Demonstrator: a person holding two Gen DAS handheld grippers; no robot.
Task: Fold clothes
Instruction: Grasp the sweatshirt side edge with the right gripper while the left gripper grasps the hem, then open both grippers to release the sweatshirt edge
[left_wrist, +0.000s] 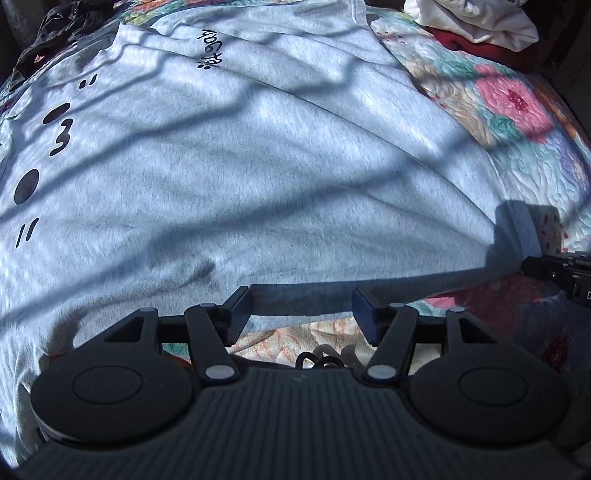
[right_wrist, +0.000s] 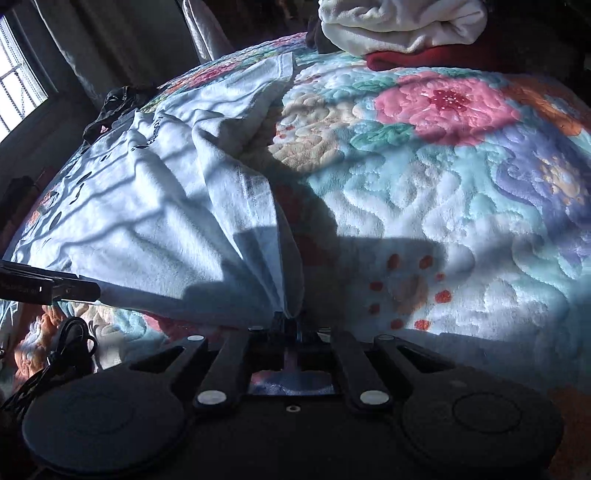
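One grey T-shirt (left_wrist: 258, 166) lies spread on one floral quilt (right_wrist: 424, 184). Two grippers are in view: the left gripper (left_wrist: 301, 314) and the right gripper (right_wrist: 290, 325). At the far edge sits one pile of two folded pieces, a white cloth (right_wrist: 399, 26) on top of a red cloth (right_wrist: 406, 61). One dark garment (right_wrist: 114, 103) lies bunched beyond the shirt, though it may be more than one piece. One black cable (right_wrist: 62, 350) coils nearby. One window (right_wrist: 18, 74) shows.
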